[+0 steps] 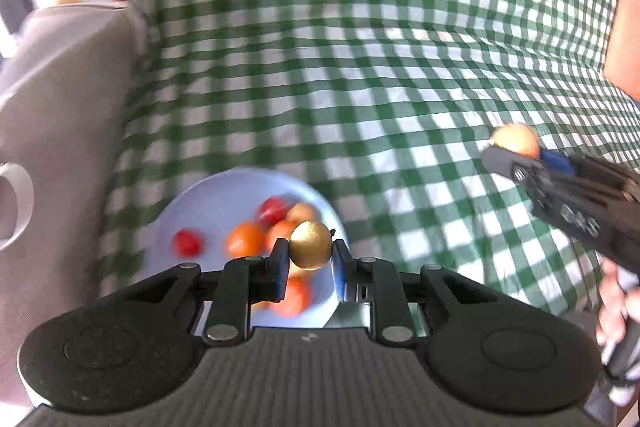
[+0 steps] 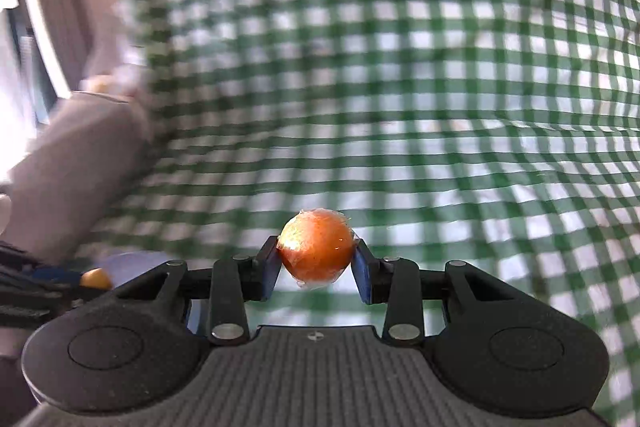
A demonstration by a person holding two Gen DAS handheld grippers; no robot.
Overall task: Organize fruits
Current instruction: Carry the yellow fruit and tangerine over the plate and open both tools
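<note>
My left gripper is shut on a small golden-brown round fruit, held above a pale blue plate. Several red and orange fruits lie on that plate. My right gripper is shut on an orange round fruit wrapped in clear film, over the green checked cloth. In the left wrist view the right gripper comes in from the right with the orange fruit at its tip. In the right wrist view the left gripper and its golden fruit show at the left edge, by the plate.
The checked cloth covers the wide surface, with folds across it. A grey cushioned seat borders it on the left. A person's hand grips the right gripper's handle at the right edge. Both views are blurred.
</note>
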